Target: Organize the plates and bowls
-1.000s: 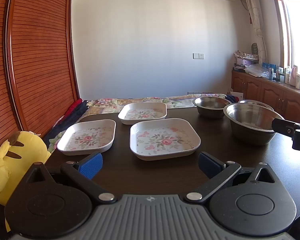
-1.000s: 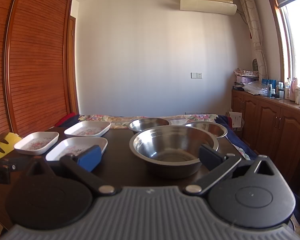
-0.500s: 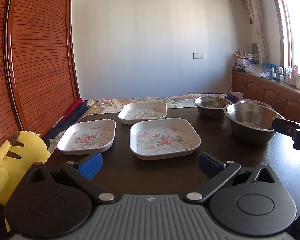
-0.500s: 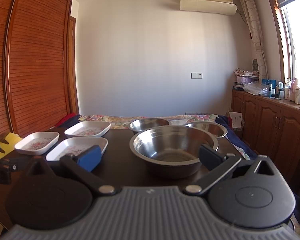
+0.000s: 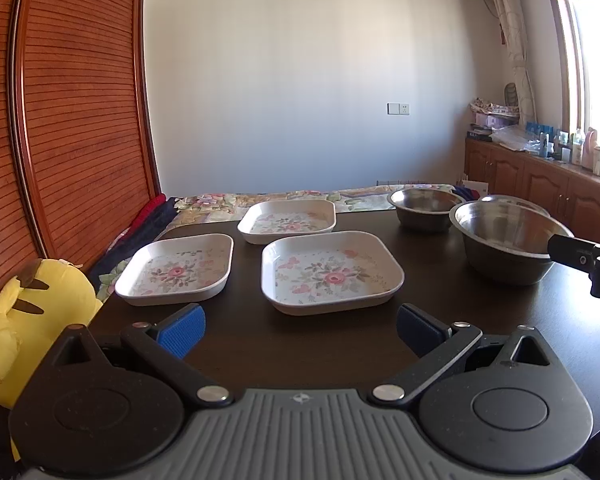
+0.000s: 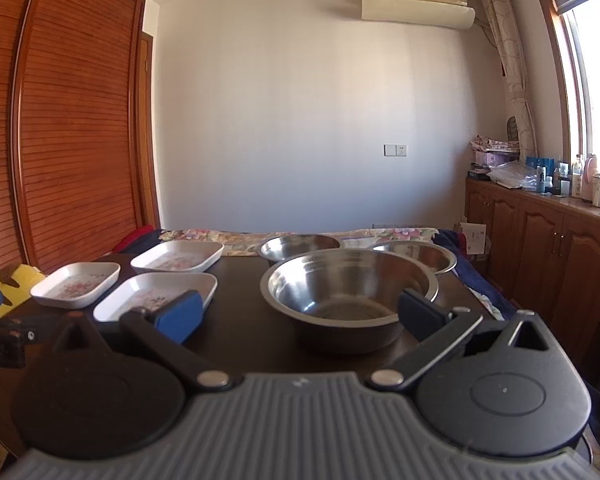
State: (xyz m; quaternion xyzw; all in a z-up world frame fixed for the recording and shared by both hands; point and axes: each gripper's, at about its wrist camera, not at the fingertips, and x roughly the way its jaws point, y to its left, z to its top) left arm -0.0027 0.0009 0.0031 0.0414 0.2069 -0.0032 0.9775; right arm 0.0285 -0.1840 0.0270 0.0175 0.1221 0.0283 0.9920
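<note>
Steel bowls [image 6: 350, 288] number three, floral plates [image 5: 332, 272] three, on table [image 5: 440, 276].

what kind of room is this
Likely a bedroom at home: a floral bedspread behind the dark table, a wall air conditioner, and wooden cabinets holding bottles under the window.

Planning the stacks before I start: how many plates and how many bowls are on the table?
Floral square plates: 3 (near, left, far)
Steel bowls: 3 (large near, far left, far right)
Total: 6
</note>
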